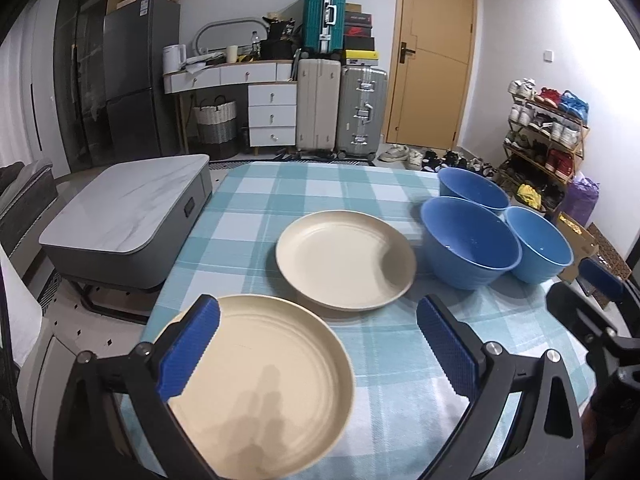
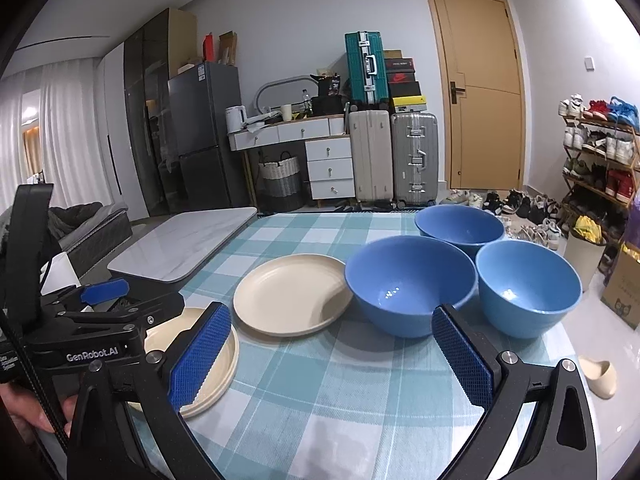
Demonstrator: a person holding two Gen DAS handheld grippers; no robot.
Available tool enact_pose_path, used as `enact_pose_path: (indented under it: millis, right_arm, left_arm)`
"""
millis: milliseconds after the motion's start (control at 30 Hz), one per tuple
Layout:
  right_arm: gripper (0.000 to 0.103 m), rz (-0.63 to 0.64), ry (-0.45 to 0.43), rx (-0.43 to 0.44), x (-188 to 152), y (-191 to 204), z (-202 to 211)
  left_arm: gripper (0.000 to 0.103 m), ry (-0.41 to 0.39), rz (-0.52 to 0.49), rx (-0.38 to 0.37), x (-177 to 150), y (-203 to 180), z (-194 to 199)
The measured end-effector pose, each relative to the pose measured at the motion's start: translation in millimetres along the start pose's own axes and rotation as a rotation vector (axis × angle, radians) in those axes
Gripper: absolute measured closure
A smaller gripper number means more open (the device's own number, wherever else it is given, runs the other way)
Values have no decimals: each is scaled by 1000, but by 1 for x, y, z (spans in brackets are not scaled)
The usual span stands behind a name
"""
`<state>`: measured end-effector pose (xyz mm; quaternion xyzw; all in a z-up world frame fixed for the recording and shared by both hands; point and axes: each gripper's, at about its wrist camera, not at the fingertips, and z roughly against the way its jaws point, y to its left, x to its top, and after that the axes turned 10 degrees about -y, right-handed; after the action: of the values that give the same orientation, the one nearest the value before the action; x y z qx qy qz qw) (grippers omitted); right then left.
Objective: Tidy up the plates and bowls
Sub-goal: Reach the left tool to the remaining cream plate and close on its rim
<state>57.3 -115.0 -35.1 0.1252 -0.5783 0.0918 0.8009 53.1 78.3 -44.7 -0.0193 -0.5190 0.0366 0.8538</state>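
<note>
Two cream plates lie on the checked tablecloth (image 1: 280,192): a near plate (image 1: 260,380) and a far plate (image 1: 346,258). Three blue bowls cluster at the right: a front bowl (image 1: 470,240), a back bowl (image 1: 472,190) and a right bowl (image 1: 538,242). My left gripper (image 1: 320,344) is open, its left finger over the near plate's left rim, holding nothing. My right gripper (image 2: 332,356) is open and empty, in front of the front bowl (image 2: 408,288) and the right bowl (image 2: 528,284). In the right wrist view the left gripper (image 2: 132,300) hides part of the near plate (image 2: 208,360).
A low marble-top table (image 1: 120,208) stands just left of the table. Beyond the right edge are a cardboard box (image 2: 622,292), a slipper (image 2: 598,376) and a shoe rack (image 2: 600,160). Suitcases (image 1: 340,112) and a door (image 1: 436,52) line the far wall.
</note>
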Motion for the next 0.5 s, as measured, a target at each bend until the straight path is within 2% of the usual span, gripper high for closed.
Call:
enact_pose_path:
  millis: [267,500]
  right_arm:
    - [1,8,4,41,22,7,-32]
    - [1,3,16,82,33,17,-63]
  left_arm:
    - [3,15,-23,25,15,16,-24]
    - [3,67,-19,26,28,31,-57]
